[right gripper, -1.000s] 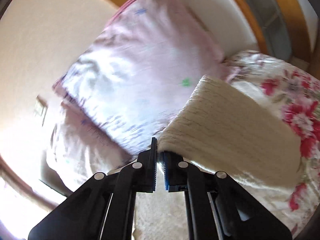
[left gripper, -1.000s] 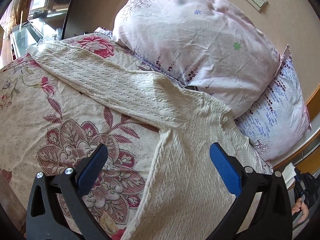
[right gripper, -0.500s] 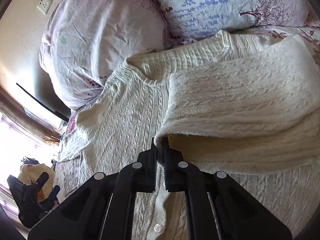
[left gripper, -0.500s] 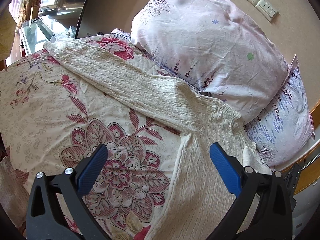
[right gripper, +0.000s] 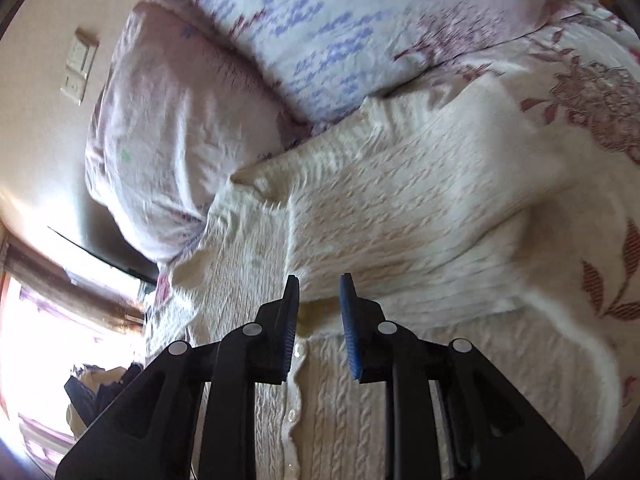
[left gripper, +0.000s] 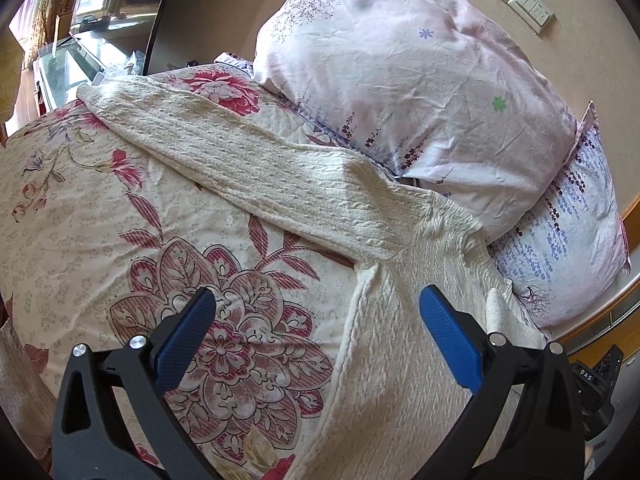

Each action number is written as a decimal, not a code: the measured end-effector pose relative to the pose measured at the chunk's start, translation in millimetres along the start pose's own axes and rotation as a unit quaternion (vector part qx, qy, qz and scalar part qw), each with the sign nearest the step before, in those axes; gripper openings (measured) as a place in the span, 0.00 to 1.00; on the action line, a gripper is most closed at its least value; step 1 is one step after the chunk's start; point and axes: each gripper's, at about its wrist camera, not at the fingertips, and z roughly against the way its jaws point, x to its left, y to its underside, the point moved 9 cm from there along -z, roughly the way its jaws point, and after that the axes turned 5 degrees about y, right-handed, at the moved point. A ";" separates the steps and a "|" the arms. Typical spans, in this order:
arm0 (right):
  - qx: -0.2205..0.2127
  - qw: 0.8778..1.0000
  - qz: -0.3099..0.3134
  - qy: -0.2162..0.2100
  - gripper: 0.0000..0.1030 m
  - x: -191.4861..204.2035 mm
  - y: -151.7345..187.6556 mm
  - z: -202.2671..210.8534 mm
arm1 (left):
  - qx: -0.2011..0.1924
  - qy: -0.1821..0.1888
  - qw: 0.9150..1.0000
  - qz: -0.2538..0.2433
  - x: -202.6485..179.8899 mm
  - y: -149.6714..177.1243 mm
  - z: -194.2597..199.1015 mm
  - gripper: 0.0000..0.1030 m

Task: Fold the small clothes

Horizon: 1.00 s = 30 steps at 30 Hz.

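Right tongs stand apart over the cream cardigan, 1 sleeve laid across its chest, likely narrowing it; left tongs gape wide above the bed, other sleeve outstretched, probably next.

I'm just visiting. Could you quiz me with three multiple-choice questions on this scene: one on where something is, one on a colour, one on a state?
1. Where does the outstretched sleeve lie?
A on the floral bedspread
B on a chair
C on the pillows

2. What colour is the cardigan?
A navy
B cream
C red

3. How is the right gripper?
A open, holding nothing
B shut on a pillow
C out of view

Answers: 1 A, it stretches across the flower print. 2 B, the cable knit is cream. 3 A, a gap shows between its blue pads.
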 end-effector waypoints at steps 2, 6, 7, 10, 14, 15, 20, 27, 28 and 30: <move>-0.044 0.998 -0.045 0.028 0.46 -28.8 -22.5 20.5 | 0.003 0.005 1.000 -0.002 -2.9 1.2 -0.8 0.98; -0.069 0.986 -0.135 0.070 0.48 -89.4 -50.0 39.3 | 0.008 0.009 1.000 -0.010 -8.7 4.5 -1.9 0.98; -0.059 0.983 -0.159 0.073 0.49 -101.4 -51.9 36.7 | 0.010 0.009 1.000 -0.012 -9.7 5.5 -2.2 0.98; -0.039 0.975 -0.211 0.059 0.49 -122.2 -51.2 24.7 | 0.013 0.009 1.000 -0.011 -10.1 7.7 -2.1 0.98; -0.032 0.970 -0.240 0.039 0.49 -129.9 -48.5 14.7 | 0.010 0.004 1.000 -0.009 -6.0 7.2 1.0 0.98; -0.030 0.969 -0.242 0.036 0.49 -130.8 -48.2 11.8 | 0.010 0.003 1.000 -0.007 -4.3 7.1 1.8 0.98; -0.036 0.973 -0.226 0.019 0.08 -121.5 -52.6 5.5 | 0.008 -0.005 1.000 0.003 5.5 6.5 4.8 0.98; -0.073 0.991 -0.112 -0.022 0.07 -33.6 -83.4 18.2 | 0.005 0.000 1.000 0.005 8.9 0.8 3.4 0.98; -0.076 0.992 -0.090 -0.036 0.07 -10.2 -87.0 18.7 | 0.005 0.002 1.000 0.006 9.0 -0.5 3.0 0.98; -0.079 0.994 -0.045 -0.061 0.07 38.2 -89.1 16.8 | 0.005 0.006 1.000 0.007 10.3 -3.3 1.9 0.98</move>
